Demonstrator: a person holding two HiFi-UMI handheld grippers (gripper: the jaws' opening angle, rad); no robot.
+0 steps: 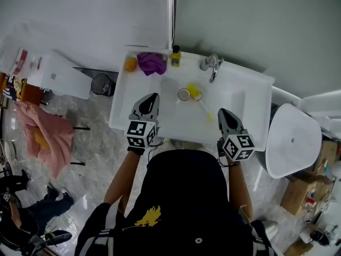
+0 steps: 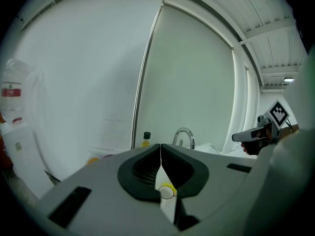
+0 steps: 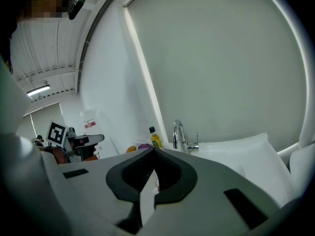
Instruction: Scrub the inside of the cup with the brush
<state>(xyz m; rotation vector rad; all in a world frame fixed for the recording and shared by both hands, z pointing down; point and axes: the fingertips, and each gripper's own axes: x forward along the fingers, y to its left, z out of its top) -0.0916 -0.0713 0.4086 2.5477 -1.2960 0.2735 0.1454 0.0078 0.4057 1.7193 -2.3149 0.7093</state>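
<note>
A small white cup (image 1: 184, 94) stands in the white sink basin (image 1: 234, 97). Right beside it lies the brush (image 1: 195, 92), its yellow head against the cup and its thin handle running toward the front right. Both grippers hover over the sink's front edge, empty and apart from both things. My left gripper (image 1: 153, 96) is shut, left of the cup. My right gripper (image 1: 222, 111) is shut, just right of the handle's end. In the left gripper view the shut left gripper (image 2: 160, 147) points at the cup (image 2: 166, 191). In the right gripper view the right gripper (image 3: 153, 152) is also shut.
Along the sink's back edge are an orange object (image 1: 130, 64), a purple cloth (image 1: 152, 63), a yellow bottle (image 1: 175, 56) and a chrome faucet (image 1: 212, 65). A toilet (image 1: 292, 140) stands to the right, a bin (image 1: 101, 83) to the left.
</note>
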